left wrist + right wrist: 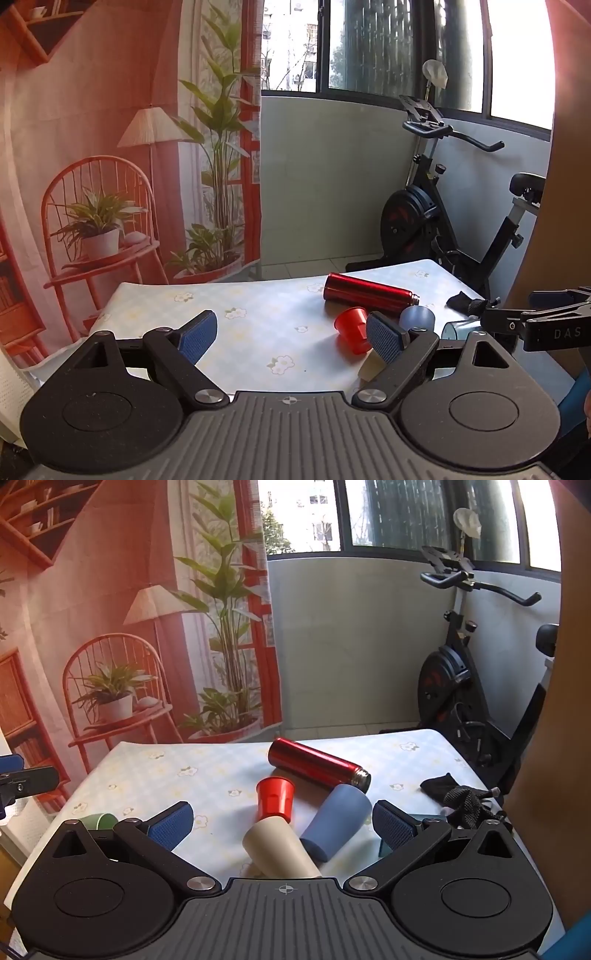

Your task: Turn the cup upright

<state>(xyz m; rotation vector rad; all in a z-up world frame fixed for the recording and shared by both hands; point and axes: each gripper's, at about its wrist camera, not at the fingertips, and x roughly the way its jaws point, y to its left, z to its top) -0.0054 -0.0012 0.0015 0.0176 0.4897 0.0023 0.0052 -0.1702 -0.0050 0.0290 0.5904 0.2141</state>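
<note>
Here both grippers, left (291, 334) and right (282, 823), hover fingers apart above the table's (155, 771) near edge, cups (275, 799) clustered centrally.

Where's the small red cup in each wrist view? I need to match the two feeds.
Left wrist view: the red cup lies on its side right of centre, just left of the left gripper's right finger pad.
Right wrist view: the red cup sits mid-frame, ahead of the beige cup.
Shared landmark: the red bottle lying on the table just behind the cup.
</note>
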